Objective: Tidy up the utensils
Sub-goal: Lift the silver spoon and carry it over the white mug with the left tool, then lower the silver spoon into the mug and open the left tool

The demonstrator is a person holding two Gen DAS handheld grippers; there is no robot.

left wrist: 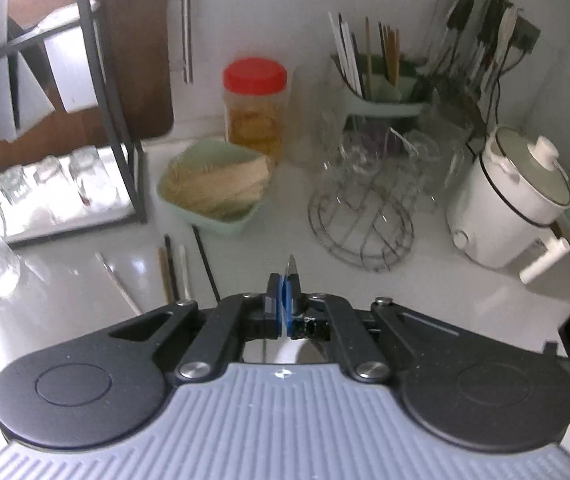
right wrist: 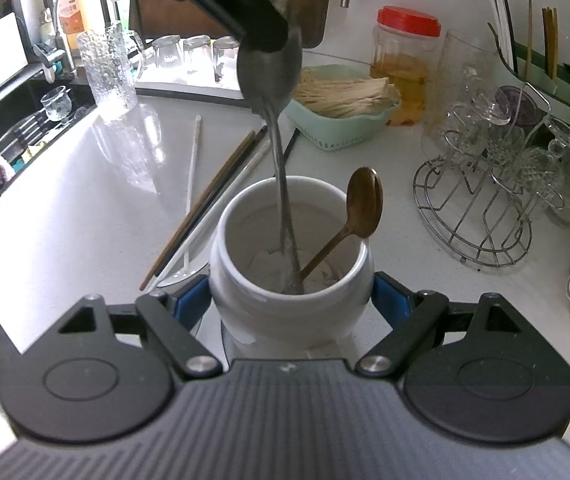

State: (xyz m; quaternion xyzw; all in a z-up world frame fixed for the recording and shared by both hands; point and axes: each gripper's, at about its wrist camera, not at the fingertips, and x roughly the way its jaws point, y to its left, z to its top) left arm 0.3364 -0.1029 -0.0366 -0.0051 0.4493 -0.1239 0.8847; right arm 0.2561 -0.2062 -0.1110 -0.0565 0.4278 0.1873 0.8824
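The right claw (right wrist: 291, 300) grips the white jar (right wrist: 291, 280) by its sides on the table (right wrist: 85, 208). Inside the jar leans a bronze spoon (right wrist: 363, 204), bowl up against the rim. The left claw (right wrist: 269, 32), clenched on a silver spoon (right wrist: 275, 92) by its bowl, holds it handle-down in the jar. Loose chopsticks (right wrist: 205, 208) lie just left of the jar. Farther back, a green basket (right wrist: 337, 124) holds pale sticks, a red-lidded jar (right wrist: 403, 68) amber contents, and a green holder (right wrist: 537, 76) upright chopsticks.
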